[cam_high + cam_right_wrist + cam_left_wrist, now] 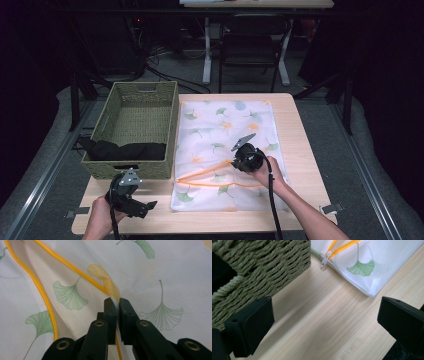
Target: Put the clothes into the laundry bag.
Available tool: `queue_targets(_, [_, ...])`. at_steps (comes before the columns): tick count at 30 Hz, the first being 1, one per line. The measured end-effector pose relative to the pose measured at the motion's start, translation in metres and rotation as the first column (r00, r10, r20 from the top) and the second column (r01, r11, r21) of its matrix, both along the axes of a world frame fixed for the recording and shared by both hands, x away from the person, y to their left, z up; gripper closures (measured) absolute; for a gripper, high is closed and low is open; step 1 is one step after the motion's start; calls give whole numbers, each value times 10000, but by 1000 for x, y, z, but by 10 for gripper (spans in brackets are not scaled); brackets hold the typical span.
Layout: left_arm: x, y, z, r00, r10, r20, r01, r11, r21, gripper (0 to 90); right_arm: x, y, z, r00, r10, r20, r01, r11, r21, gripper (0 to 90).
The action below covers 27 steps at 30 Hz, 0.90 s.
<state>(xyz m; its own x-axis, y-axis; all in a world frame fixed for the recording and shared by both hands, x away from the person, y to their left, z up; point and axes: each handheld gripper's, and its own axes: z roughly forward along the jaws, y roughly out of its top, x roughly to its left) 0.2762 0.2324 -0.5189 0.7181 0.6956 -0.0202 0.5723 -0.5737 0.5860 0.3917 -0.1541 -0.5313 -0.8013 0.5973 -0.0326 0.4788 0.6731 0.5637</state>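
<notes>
My right gripper (239, 159) sits at the centre of the high view, over the white mesh laundry bag printed with green and yellow ginkgo leaves (227, 131), which lies flat on the pale wooden table (305, 150) to the right of the woven olive-green rectangular basket (140, 117). In the right gripper view its jaws are clamped on a fold of the mesh (117, 305) right beside the orange zipper tape (42, 290). The zipper stands open: two orange lines diverge across the lower part of the bag in the high view.

My left gripper (131, 199) rests low at the lower left of the high view, in front of the basket. Its jaws stand wide apart over bare table and hold nothing. The white zipper pull (325, 260) lies at the top centre of the left gripper view.

Step in hand, as I judge it: lift the upper lip of the opening so the black garment (127, 150) in the basket can go in.

- Keep the clamp firm; thin mesh will likely slip from a slack pinch.
- Raise the lip upward and slightly toward the far edge, so the mouth gapes rather than the whole bag dragging.
- Pinch one layer only; catching both would keep the mouth shut.
- Send the left gripper to the garment once the mouth is held open.
</notes>
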Motion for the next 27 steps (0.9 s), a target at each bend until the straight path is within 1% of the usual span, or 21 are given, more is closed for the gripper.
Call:
queue_targets(3, [2, 1, 0, 10000, -57, -12, 57, 10000, -53, 13, 0, -1, 3, 10000, 13, 49, -13, 9999, 103, 859])
queue_targets(4, [2, 1, 0, 9998, -165, -64, 165, 9998, -114, 16, 0, -1, 3, 10000, 7, 69, -8, 9999, 112, 859])
queue_targets(5, [2, 2, 0, 9996, -273, -103, 271, 9995, -157, 18, 0, -1, 4, 9999, -117, 35, 117, 9998, 166, 859])
queue_targets(6, [2, 2, 0, 9993, -322, -169, 318, 9993, -208, 25, 0, -1, 5, 9999, -25, 134, 22, 9998, 192, 860])
queue_targets(7, [2, 2, 1, 9992, -321, -242, 314, 9990, -314, 27, 0, -2, 6, 9998, 51, 200, -54, 9999, 162, 860])
queue_targets(8, [2, 4, 3, 9988, -359, -337, 340, 9979, -550, 28, -1, -2, 7, 9998, 37, 209, -41, 9998, 173, 860])
queue_targets(9, [1, 4, 4, 9989, -316, -336, 288, 9964, -798, 27, -1, -2, 8, 9998, 28, 188, -33, 9997, 237, 860])
queue_targets(10, [1, 4, 6, 9990, -395, -211, 378, 9964, -758, 26, -1, -2, 8, 9998, 50, 190, -54, 9997, 234, 859])
queue_targets(11, [0, 4, 9, 9990, -438, -46, 435, 9975, -566, 26, 0, -3, 8, 9998, 69, 198, -74, 9996, 258, 859])
queue_targets(12, [0, 5, 11, 9989, -459, 77, 462, 9979, -460, 25, 0, -3, 8, 9998, 95, 187, -100, 9996, 255, 859])
queue_targets(13, [0, 5, 11, 9989, -459, 77, 462, 9979, -460, 22, 0, -3, 8, 9997, 152, 179, -156, 9996, 219, 858])
queue_targets(15, [-1, 8, 16, 9984, -523, 214, 532, 9975, -455, 19, -1, -3, 8, 9995, 238, 204, -243, 9994, 253, 860])
queue_targets(16, [-1, 9, 18, 9979, -607, 216, 617, 9969, -486, 16, -1, -3, 9, 9995, 242, 212, -247, 9993, 264, 861])
queue_targets(18, [-1, 11, 23, 9976, -588, 375, 605, 9972, -449, 6, -1, -3, 10, 9995, 238, 225, -245, 9992, 308, 862])
queue_targets(19, [0, 12, 25, 9966, -732, 372, 752, 9957, -541, 4, -1, -3, 10, 9995, 221, 224, -227, 9993, 310, 863])
queue_targets(20, [0, 12, 25, 9966, -732, 372, 752, 9957, -541, 3, -1, -3, 10, 9995, 221, 224, -227, 9993, 310, 863])
queue_targets(22, [0, 13, 31, 9942, -931, 545, 960, 9939, -537, 2, 0, -4, 11, 9992, 313, 235, -321, 9988, 372, 863])
queue_targets(24, [1, 13, 36, 9933, -960, 641, 988, 9942, -433, 1, -1, -4, 12, 9993, 270, 254, -280, 9988, 395, 863])
queue_targets(25, [1, 13, 39, 9920, -1100, 619, 1127, 9927, -426, 1, -1, -4, 12, 9992, 271, 277, -282, 9988, 400, 863])
queue_targets(27, [1, 12, 46, 9895, -1153, 875, 1175, 9929, -199, 1, -1, -5, 13, 9990, 328, 315, -341, 9985, 435, 863])
